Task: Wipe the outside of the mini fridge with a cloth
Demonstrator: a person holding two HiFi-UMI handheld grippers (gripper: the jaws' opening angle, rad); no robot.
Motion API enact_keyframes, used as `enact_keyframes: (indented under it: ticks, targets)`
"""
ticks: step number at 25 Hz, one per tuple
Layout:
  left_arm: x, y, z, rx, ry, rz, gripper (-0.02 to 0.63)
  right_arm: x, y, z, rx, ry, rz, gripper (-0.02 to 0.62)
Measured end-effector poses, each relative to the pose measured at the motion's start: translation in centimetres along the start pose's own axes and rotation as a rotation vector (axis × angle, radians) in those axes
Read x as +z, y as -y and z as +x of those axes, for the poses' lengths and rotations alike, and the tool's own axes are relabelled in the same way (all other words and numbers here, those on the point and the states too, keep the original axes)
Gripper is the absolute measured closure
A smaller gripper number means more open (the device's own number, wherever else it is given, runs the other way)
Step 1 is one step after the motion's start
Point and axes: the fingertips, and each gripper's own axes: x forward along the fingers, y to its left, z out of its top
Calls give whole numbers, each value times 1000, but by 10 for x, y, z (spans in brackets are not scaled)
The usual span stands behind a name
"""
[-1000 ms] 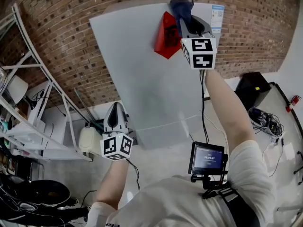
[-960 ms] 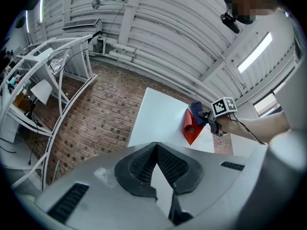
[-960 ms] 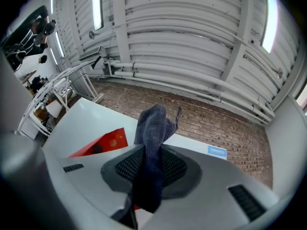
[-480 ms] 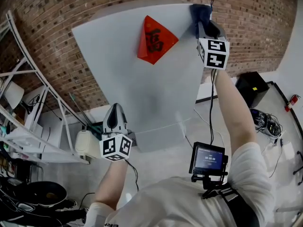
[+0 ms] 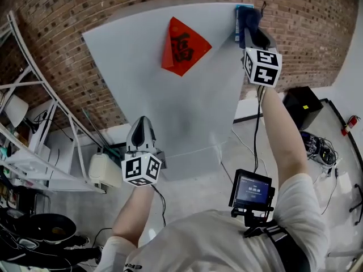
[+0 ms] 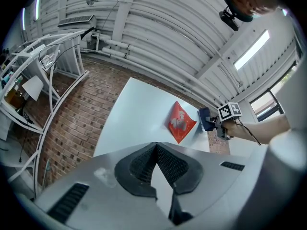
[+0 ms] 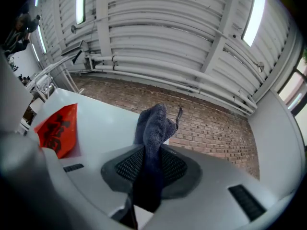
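Note:
The white fridge [image 5: 164, 101] stands against a brick wall, with a red diamond sticker [image 5: 181, 45] on its door. My right gripper [image 5: 250, 22] is shut on a dark blue cloth [image 5: 248, 17] and presses it to the door's upper right corner. The right gripper view shows the cloth [image 7: 152, 147] pinched between the jaws, with the sticker [image 7: 58, 128] off to the left. My left gripper [image 5: 140, 136] hangs low by the fridge's lower left, shut with nothing in it. In the left gripper view the fridge door [image 6: 139, 119] and the sticker [image 6: 181, 121] lie ahead.
A white metal shelving rack [image 5: 34, 118] stands to the left of the fridge. A white appliance [image 5: 105, 170] sits on the floor beside it. A black box [image 5: 303, 104] and a bundle of cables [image 5: 319, 145] lie on the floor at the right. A chest-mounted screen [image 5: 250, 190] faces up.
My right gripper has carried the cloth from beside the red sticker rightward to the door's top right corner. The left gripper has stayed low, almost still.

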Motion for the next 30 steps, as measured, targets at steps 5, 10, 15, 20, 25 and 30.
enact_keyframes:
  ticks: [5,10,15,20,25,30]
  targets:
    - [18,-14,9,-1,24,18,606,33,-78,-31,133,76,-15,509]
    - [45,-36,17,7,50,43,606,50,-190,-57,313,99,-17,509]
    - [69,-75,18,34,51,64,606,50,-321,-71,484,84,-45,509]
    - [81,-111,14,67,37,101,606,38,-412,-77,564,63,-68,509]
    - [87,-147,12,113,20,104,606,23,-458,-73,570,36,-91,509]
    - [82,-164,11,131,-3,92,606,6,-465,-65,546,-6,-108,509]
